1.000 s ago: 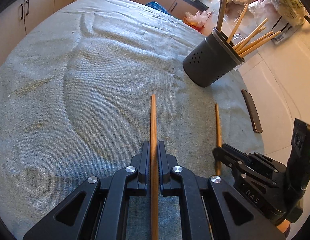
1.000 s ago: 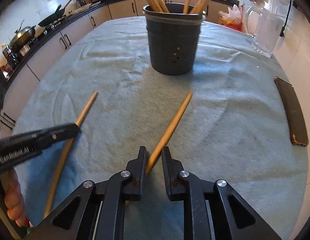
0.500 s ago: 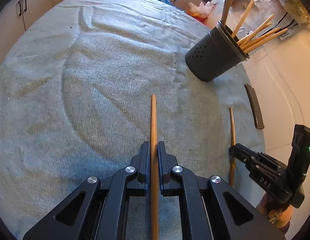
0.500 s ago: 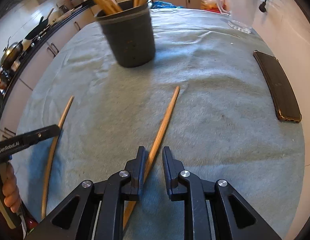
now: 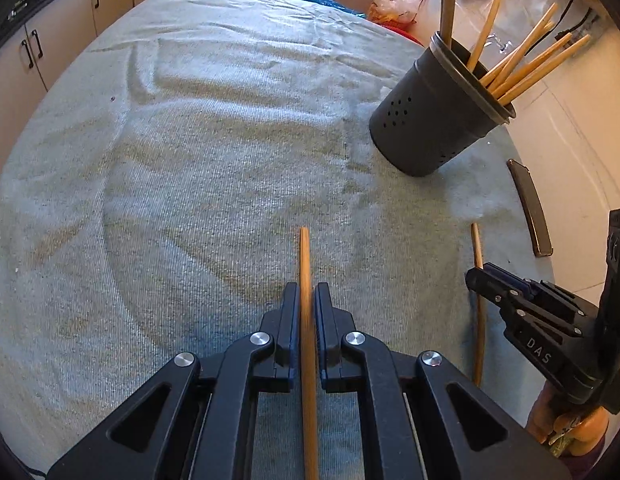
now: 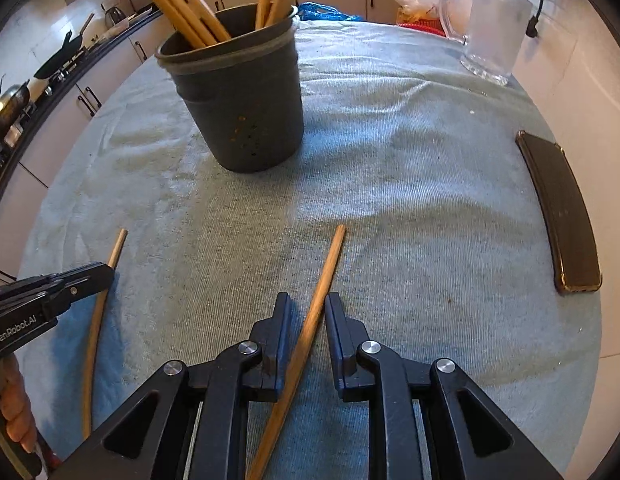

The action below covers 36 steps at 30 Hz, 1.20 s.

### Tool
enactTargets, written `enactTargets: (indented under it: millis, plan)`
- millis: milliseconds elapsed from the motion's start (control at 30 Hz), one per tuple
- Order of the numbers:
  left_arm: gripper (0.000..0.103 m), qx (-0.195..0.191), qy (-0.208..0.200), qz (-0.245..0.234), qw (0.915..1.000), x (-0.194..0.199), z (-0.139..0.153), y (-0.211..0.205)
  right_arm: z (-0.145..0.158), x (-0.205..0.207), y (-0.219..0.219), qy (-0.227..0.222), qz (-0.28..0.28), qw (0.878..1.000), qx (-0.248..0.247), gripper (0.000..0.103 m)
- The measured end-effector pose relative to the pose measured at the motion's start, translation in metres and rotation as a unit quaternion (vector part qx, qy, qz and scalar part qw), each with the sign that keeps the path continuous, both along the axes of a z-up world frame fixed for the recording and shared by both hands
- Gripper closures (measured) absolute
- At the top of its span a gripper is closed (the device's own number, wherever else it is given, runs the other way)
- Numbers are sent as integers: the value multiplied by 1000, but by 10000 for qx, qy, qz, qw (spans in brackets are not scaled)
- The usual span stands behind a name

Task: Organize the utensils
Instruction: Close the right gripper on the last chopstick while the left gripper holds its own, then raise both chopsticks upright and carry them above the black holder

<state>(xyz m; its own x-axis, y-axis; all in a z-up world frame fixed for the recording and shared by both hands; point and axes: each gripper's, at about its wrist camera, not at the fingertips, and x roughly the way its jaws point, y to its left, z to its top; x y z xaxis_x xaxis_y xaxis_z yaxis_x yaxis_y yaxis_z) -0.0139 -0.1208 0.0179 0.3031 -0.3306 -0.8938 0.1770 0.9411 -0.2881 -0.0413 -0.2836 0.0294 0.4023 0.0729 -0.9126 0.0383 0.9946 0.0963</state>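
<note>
Two wooden chopsticks lie on the grey cloth. My left gripper (image 5: 306,300) is shut on one chopstick (image 5: 305,256), which points forward between its fingers; the same stick shows at the left of the right wrist view (image 6: 94,328). My right gripper (image 6: 308,312) is open, with the other chopstick (image 6: 327,264) lying slanted between its jaws, touching neither clearly; it also shows in the left wrist view (image 5: 478,280). A dark perforated utensil holder (image 5: 433,124) with several chopsticks stands ahead, also in the right wrist view (image 6: 242,108).
A dark phone (image 6: 561,212) lies at the table's right edge, also in the left wrist view (image 5: 529,208). A clear glass jug (image 6: 489,28) stands at the far right. Kitchen cabinets (image 5: 62,24) and a stove with pans (image 6: 38,76) ring the table.
Both grippers have moved closer to the holder. The right gripper's jaws have opened wider around its chopstick. The left gripper stays shut on its chopstick.
</note>
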Motion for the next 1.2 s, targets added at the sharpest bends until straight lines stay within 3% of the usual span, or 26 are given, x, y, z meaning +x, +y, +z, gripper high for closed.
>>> enactTargets:
  millis: [200,367,633,933,1200]
  plan:
    - [96,65,-112,-25,9999,-1,1,-3,-1,-6,10,-269,117,9991,-295,86]
    - [98,-12,-159,152,9998,-10,5,0,-2,-13,-10,-483,-40,9979,435,96]
    - [98,30,-842,387,9957,-49,49,-13,9,-44,-37,-1045,-81,9880,1134,96]
    - [98,473,-1483,683,9854,-87,80,-30,23,-74,-75,-1548,-41,9696,1893,95]
    - [97,505,-1746,997,9783,-99,102,-25,37,-90,-79,-1806,170,9651,1891,95]
